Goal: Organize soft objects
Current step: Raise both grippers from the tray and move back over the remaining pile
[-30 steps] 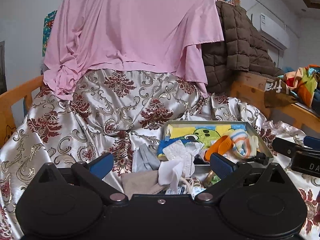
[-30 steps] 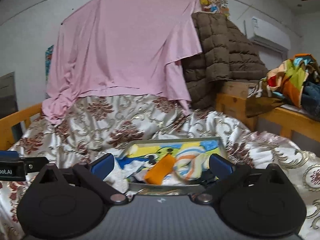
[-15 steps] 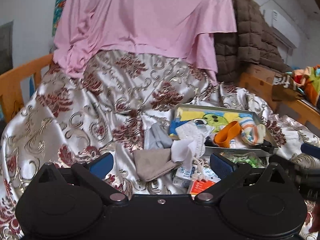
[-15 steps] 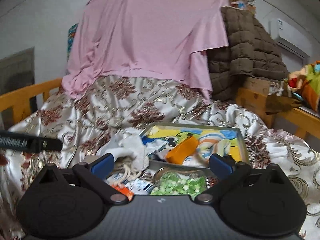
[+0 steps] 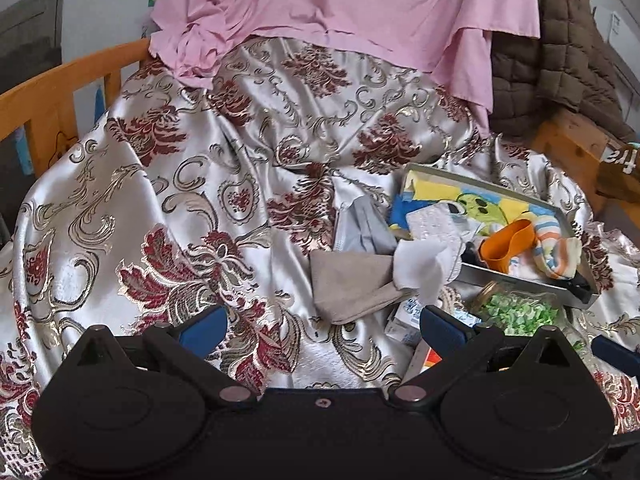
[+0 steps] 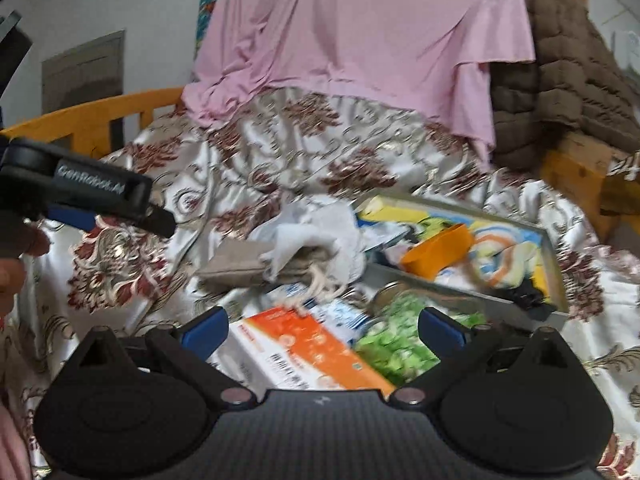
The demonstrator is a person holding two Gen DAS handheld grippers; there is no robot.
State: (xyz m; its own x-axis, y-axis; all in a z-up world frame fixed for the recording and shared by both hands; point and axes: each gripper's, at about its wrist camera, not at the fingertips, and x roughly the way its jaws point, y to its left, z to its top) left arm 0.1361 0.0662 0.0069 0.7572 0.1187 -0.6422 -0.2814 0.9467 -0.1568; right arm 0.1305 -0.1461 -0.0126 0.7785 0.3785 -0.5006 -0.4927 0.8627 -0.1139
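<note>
My right view alone shows an orange carton point(image 6: 316, 350) between my spread right claw point(image 6: 322, 330). My left claw point(image 5: 324, 326), released and empty, faces the beige cloth point(image 5: 352, 286) on the bedspread point(image 5: 160, 184), its long axis left-right, beside the tray point(image 5: 520, 280).

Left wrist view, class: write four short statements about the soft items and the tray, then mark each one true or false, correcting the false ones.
1. The tan cloth lies inside the tray. False: it lies on the patterned bedspread, left of the tray.
2. The striped sock is in the tray. True.
3. The left gripper clamps the white cloth. False: it is open and empty.
4. A pink sheet hangs behind. True.
</note>
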